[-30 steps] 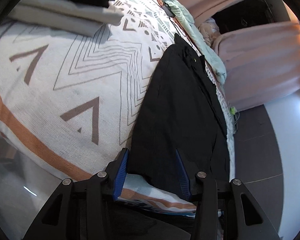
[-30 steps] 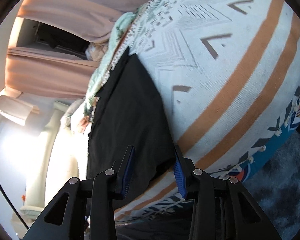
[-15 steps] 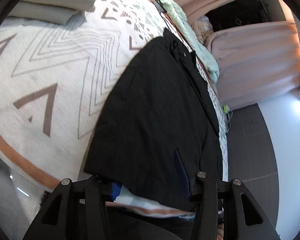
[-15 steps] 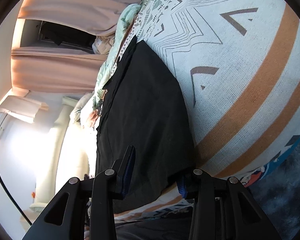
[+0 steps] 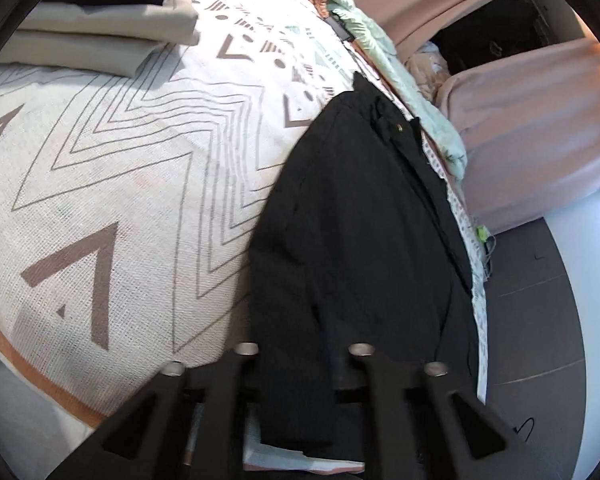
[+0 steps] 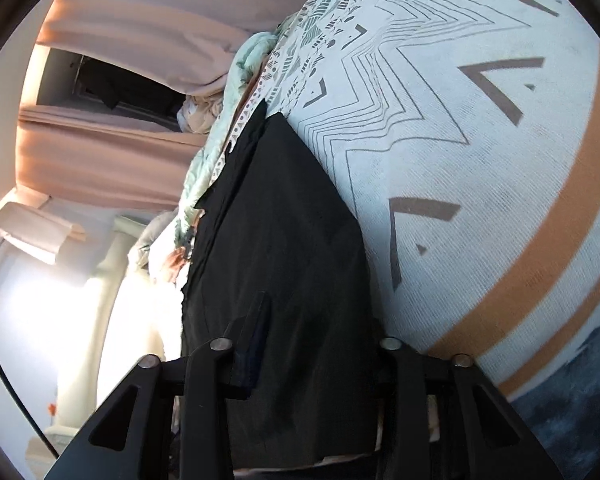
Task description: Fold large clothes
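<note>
Left wrist: left gripper (image 5: 300, 364) clamped on near end of black garment (image 5: 360, 216), lying along bed (image 5: 100, 184) edge. Right wrist: right gripper (image 6: 316, 344) fingers apart, straddling black garment (image 6: 284, 232) at bed (image 6: 480, 160) edge.

The black pants (image 5: 352, 240) are long and dark, with one small gold button near the top. They lie flat along the edge of the bed. In the left view they run from 6 o'clock up toward 1 o'clock. In the right view the black pants (image 6: 284, 240) reach toward 12 o'clock.
</note>
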`<action>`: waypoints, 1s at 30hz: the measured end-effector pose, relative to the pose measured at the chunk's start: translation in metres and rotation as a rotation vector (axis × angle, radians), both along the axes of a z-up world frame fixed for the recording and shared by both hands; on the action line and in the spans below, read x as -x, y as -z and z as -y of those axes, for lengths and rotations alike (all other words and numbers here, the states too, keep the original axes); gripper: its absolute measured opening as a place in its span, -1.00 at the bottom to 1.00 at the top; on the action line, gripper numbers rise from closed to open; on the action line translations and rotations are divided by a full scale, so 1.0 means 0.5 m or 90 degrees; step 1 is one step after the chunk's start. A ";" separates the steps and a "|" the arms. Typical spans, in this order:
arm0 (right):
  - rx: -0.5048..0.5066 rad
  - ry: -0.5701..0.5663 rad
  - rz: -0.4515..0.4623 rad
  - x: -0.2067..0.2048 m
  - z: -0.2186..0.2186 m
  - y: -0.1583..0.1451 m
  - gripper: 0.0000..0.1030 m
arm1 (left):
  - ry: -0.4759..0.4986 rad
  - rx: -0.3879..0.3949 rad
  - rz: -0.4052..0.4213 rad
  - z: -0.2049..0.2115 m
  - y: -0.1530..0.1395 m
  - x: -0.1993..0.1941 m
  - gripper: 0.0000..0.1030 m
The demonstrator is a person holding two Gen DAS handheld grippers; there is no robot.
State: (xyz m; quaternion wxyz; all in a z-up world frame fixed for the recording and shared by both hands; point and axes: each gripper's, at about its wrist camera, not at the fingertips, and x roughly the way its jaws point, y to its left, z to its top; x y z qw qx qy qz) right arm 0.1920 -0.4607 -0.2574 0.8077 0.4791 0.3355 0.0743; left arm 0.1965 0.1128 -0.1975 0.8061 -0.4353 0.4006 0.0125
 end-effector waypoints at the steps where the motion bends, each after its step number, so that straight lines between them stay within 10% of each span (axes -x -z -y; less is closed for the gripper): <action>1: 0.012 0.006 -0.009 -0.002 0.000 0.000 -0.80 | -0.001 0.002 0.004 -0.001 0.000 0.002 -0.93; 30: 0.047 -0.026 0.177 0.232 -0.078 -0.306 -0.94 | -0.002 0.052 0.237 -0.038 -0.242 0.260 -0.98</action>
